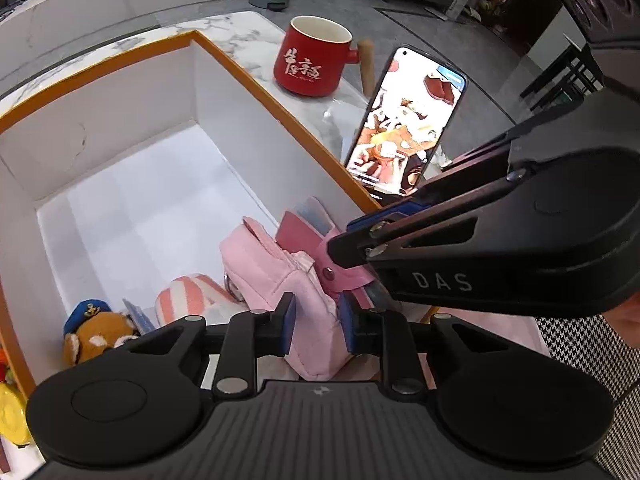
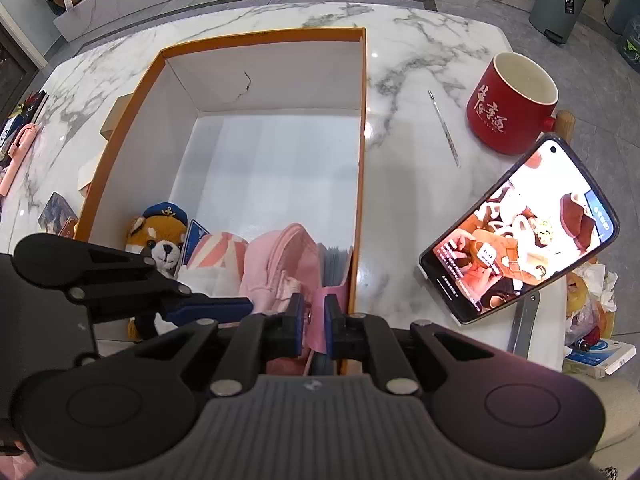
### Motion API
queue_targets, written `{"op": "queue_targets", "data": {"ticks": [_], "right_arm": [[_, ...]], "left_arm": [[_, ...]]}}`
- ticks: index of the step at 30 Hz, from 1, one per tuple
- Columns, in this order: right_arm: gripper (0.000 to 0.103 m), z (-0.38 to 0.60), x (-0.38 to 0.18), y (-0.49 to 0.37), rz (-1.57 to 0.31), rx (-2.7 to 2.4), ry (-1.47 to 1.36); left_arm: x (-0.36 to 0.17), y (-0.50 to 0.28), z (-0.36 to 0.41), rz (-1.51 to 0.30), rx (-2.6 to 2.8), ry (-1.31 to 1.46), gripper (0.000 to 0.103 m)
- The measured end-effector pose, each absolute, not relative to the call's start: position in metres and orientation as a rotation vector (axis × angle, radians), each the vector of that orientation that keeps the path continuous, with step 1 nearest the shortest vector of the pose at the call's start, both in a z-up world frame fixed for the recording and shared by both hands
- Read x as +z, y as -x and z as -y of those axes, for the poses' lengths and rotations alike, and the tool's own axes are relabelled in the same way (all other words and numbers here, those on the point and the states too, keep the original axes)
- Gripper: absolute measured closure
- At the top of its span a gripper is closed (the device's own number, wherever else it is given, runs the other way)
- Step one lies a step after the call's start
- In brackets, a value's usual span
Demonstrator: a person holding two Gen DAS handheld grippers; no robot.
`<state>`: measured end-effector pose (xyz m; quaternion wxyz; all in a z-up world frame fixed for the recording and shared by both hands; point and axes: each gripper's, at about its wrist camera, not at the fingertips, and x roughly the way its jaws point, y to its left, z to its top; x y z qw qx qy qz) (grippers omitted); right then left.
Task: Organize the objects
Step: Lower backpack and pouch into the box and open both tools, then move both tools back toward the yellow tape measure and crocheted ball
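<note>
An orange-rimmed white box [image 1: 236,60] [image 2: 362,128] stands on the marble table. At its near end lie a plush bear with a blue cap [image 1: 94,334] [image 2: 160,240], a pink-and-white striped cloth [image 1: 188,298] [image 2: 222,250], a pink zip pouch [image 1: 276,272] [image 2: 280,264] and a pink snap wallet [image 1: 320,256] [image 2: 318,312]. My left gripper [image 1: 318,326] straddles the pouch's lower end, its pads against the pouch's sides. My right gripper [image 2: 312,320] is shut on the wallet's pink strap; it shows in the left wrist view [image 1: 352,244] reaching in from the right.
A red mug [image 1: 312,56] [image 2: 512,104] and a lit phone on a stand [image 1: 408,120] [image 2: 520,228] stand right of the box. A thin metal stick [image 2: 444,128] lies between them. Small items [image 2: 24,148] lie at the table's left edge.
</note>
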<state>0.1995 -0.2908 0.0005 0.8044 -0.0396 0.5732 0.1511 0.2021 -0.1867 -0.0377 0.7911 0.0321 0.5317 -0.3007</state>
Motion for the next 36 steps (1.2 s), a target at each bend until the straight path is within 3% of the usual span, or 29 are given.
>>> {"op": "queue_targets", "data": {"ticks": [10,20,23,30,33,36], "right_arm": [[0.093,0.291,0.0,-0.201,-1.223,0.337,0.064],[0.086,0.295,0.018,-0.189,-1.171,0.335,0.038],[0.076,0.292,0.031,-0.182,-1.131,0.359,0.013],[0.072,0.262,0.063,-0.164,-0.997,0.483,0.006],[0.072,0.239,0.074,-0.158,-0.938,0.552,0.019],[0.058,0.209,0.082,-0.155,-0.907,0.622,0.046]], "left_arm": [[-0.054,-0.207,0.191,-1.178,-0.643,-0.049,0.078],[-0.026,-0.193,0.172,-1.065,-0.621,-0.055,0.057],[-0.007,-0.184,0.157,-1.0,-0.631,-0.049,0.052],[0.037,-0.159,0.095,-0.862,-0.583,-0.082,0.048],[0.049,-0.15,0.056,-0.839,-0.526,-0.087,0.04],[0.055,-0.144,0.018,-0.831,-0.457,-0.109,0.04]]}}
